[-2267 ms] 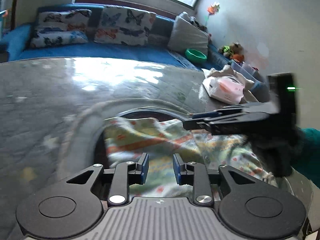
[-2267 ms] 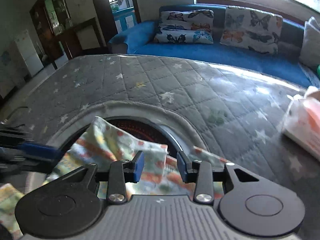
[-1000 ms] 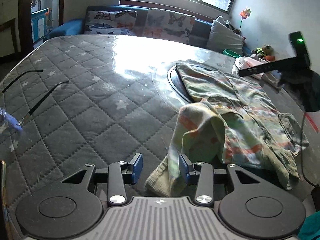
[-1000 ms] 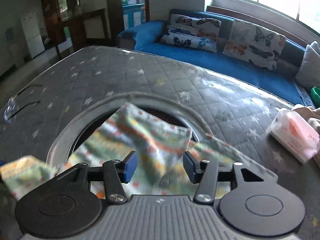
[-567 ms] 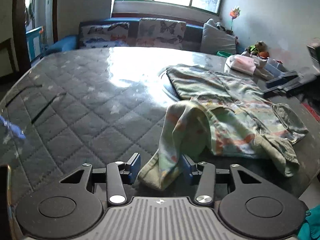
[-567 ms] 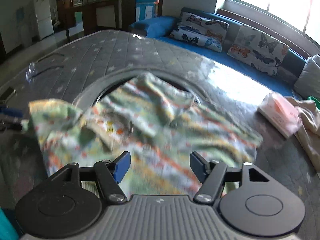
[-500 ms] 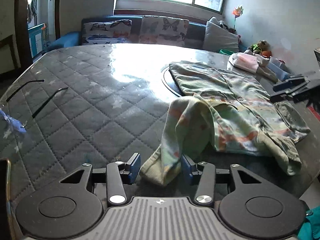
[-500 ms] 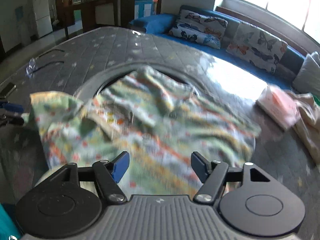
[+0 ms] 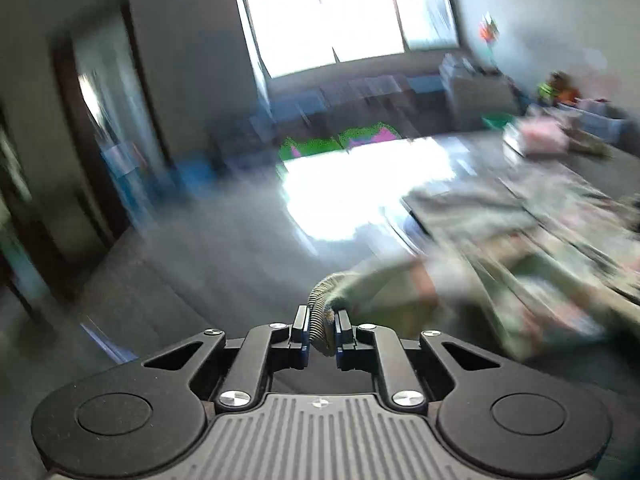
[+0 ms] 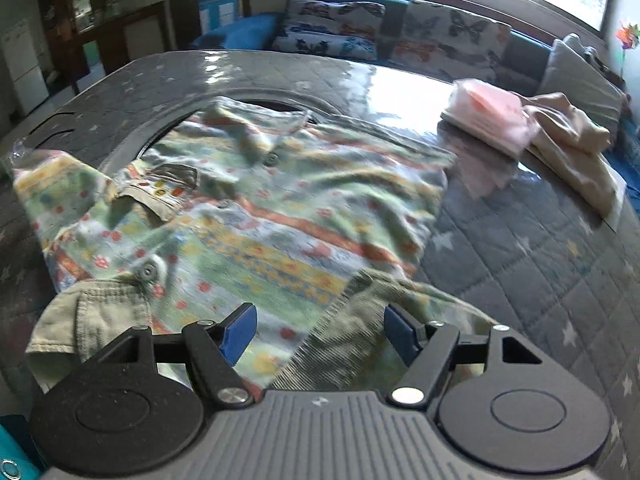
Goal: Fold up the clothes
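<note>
On the left we see our left tongs (image 9: 322, 330) closing, pinching the ribbed cuff (image 9: 320, 316) of the patterned shirt (image 10: 256, 216). The shirt lies spread on the quilted tabletop (image 10: 540, 264). Our right tongs (image 10: 318, 330) hover spread above its hem, gripping nothing.

free: bare quilted table (image 10: 540, 248) at right of the right wrist view, and its far left edge | blocked: shirt (image 10: 260, 208) fills centre and lower left | blocked: pink packet (image 10: 486, 114) and beige cloth (image 10: 572, 148) at upper right | left wrist view: blurred, open tabletop at centre left
</note>
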A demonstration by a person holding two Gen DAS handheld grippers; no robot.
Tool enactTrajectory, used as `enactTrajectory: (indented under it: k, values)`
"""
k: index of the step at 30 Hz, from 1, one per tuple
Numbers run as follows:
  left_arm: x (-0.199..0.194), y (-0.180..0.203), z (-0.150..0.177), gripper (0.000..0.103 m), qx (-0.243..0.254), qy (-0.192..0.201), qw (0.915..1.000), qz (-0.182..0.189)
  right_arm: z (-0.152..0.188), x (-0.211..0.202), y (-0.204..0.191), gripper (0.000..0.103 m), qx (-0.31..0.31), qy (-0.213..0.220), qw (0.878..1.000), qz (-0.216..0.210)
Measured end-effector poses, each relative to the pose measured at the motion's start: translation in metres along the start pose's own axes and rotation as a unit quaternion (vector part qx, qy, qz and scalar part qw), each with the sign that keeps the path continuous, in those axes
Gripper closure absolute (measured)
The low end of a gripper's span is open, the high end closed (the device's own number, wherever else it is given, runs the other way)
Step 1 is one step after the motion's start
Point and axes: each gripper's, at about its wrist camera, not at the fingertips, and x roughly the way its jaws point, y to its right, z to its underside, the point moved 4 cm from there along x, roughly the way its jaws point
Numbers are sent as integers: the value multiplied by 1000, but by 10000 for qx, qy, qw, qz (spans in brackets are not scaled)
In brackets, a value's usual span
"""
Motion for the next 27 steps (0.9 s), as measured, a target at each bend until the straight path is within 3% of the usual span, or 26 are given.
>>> enactTrajectory:
  k: [2,3,5,10,12,17,21,27]
  values:
    - [-6,-4,-5,83,346,360,9972,-561,4,0,1,31,49,-17,10000,-9]
    - [-2,-5,0,75,416,249,9968,-631,5,0,2,31,71,-21,10000,-15]
    - [9,-9,13,67,395,-50,9964,-743,7,-3,4,31,106,-2,9999,-38]
    - [24,-31,25,61,-341,-700,9935,-826,10,-12,10,31,172,40,9998,-20]
    - [23,-29,21,62,-582,-757,9937,-591,12,-14,13,31,249,47,9997,-1]
    - [23,5,-4,63,-830,-647,9933,473,23,-14,22,31,514,65,9987,13]
    - [37,46,-24,63,-910,-614,9850,1335,35,-11,28,31,663,6,9978,33]
    - [53,114,-42,63,-733,-653,9730,2088,43,-23,35,32,737,61,9972,119]
